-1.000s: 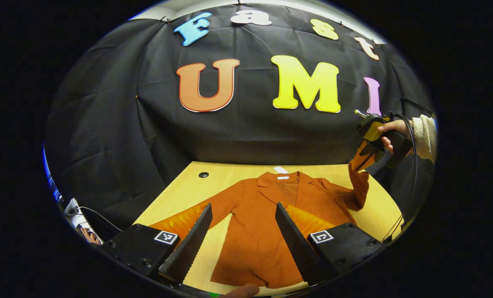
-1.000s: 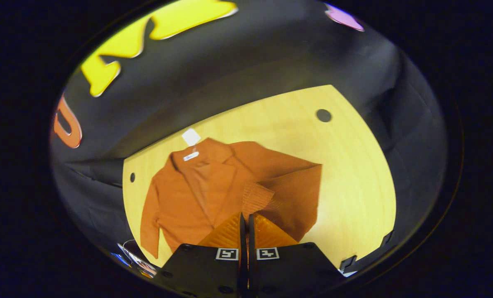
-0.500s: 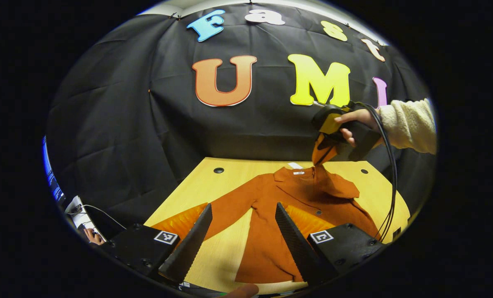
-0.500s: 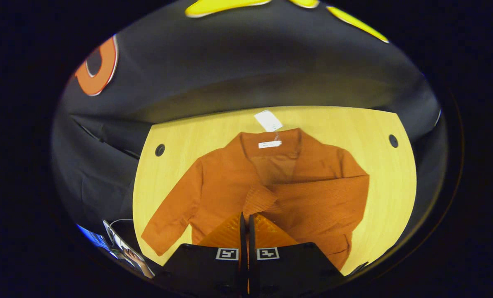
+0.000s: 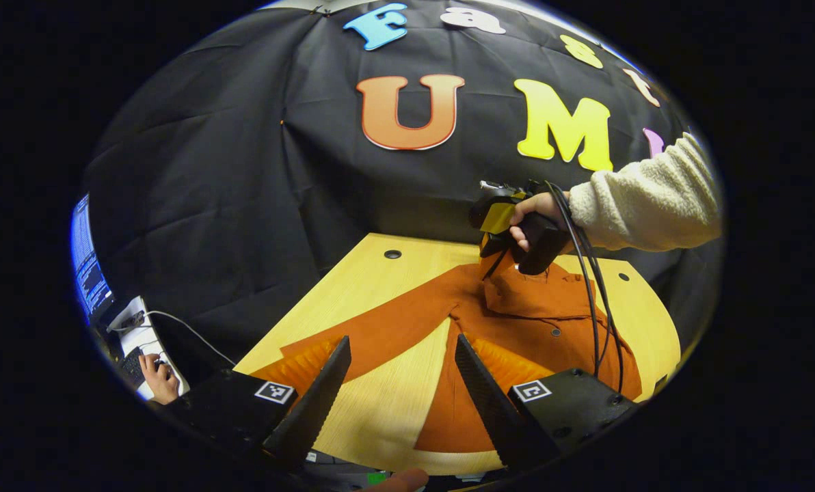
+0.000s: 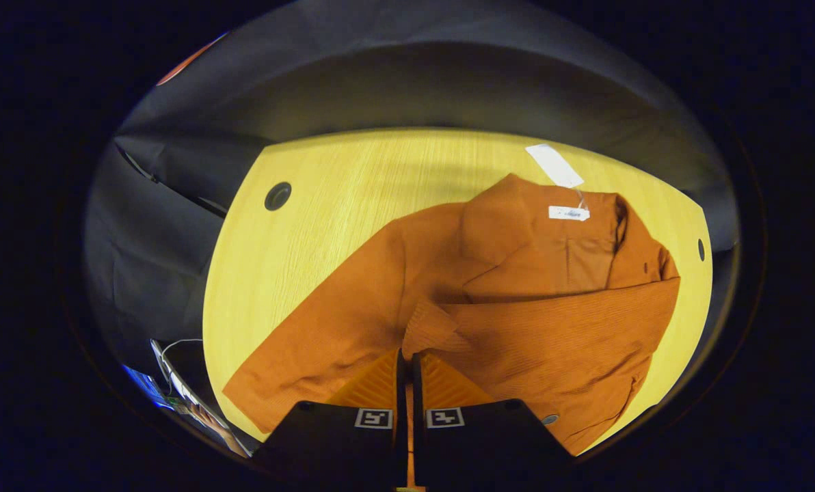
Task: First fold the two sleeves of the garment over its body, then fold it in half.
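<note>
Sleeve cuff (image 6: 429,328) is being carried in our right tongs (image 6: 407,362), closed on it, and since a second ago we are bringing it across the rust-orange jacket (image 6: 530,301) on the tabletop (image 6: 325,198). Our left tongs (image 5: 401,383) are hovering wide open, holding nothing, above the other sleeve (image 5: 380,328), which is lying outstretched.

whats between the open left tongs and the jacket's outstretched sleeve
Nothing: in the left gripper view, bare wooden table shows between the open left tongs and the jacket's outstretched sleeve beyond them.
</note>
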